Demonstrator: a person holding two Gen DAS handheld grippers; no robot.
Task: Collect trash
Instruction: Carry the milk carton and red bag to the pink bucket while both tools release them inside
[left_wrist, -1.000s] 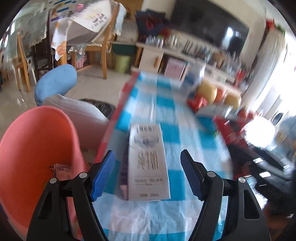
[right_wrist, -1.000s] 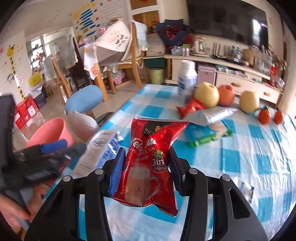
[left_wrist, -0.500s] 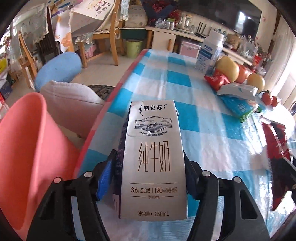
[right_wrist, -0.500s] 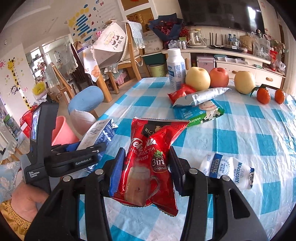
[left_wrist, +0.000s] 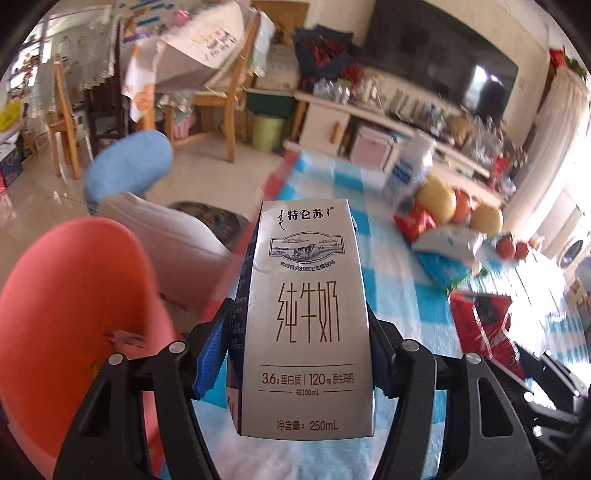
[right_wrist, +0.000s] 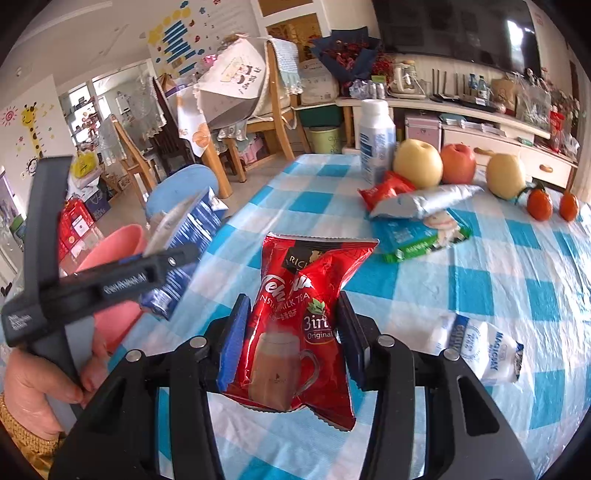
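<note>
Far left in your right wrist view, your left hand (right_wrist: 40, 384) grips the handle of the left gripper (left_wrist: 295, 347), which reaches over the near-left table edge. Its jaws have just been closing and now clamp the milk carton (left_wrist: 308, 321) between the blue pads (left_wrist: 214, 354). The carton stands tall between the fingers, its printed face toward the camera and its top tipped away, lifted clear of the checked cloth (left_wrist: 399, 306). In the right wrist view the carton (right_wrist: 188, 236) hangs over the table's left edge, just above and beside the pink bin (right_wrist: 110, 254).

In the left wrist view the bin (left_wrist: 77, 314) sits low on the left, off the table, its mouth open with a scrap of wrapper (left_wrist: 125, 338) inside. The carton is right of the bin's rim, not yet over the opening.

Moving right, your right gripper (right_wrist: 291, 339) is clenched on the red tea packet (right_wrist: 303, 325). The packet stands upright between the pads, its crimped top toward the far side and its bottom edge hanging below the jaws, above the cloth near the middle of the table.

Further right and far, a white bottle (right_wrist: 376, 144), a small red wrapper (right_wrist: 384, 188), a silver packet (right_wrist: 424, 201) lying on a blue-green pack (right_wrist: 417, 238), some fruit (right_wrist: 417, 162) and two tomatoes (right_wrist: 539, 205) sit in a loose row. Near right, a white pouch (right_wrist: 484, 350) lies flat on the cloth, just beside your right gripper's arm.
</note>
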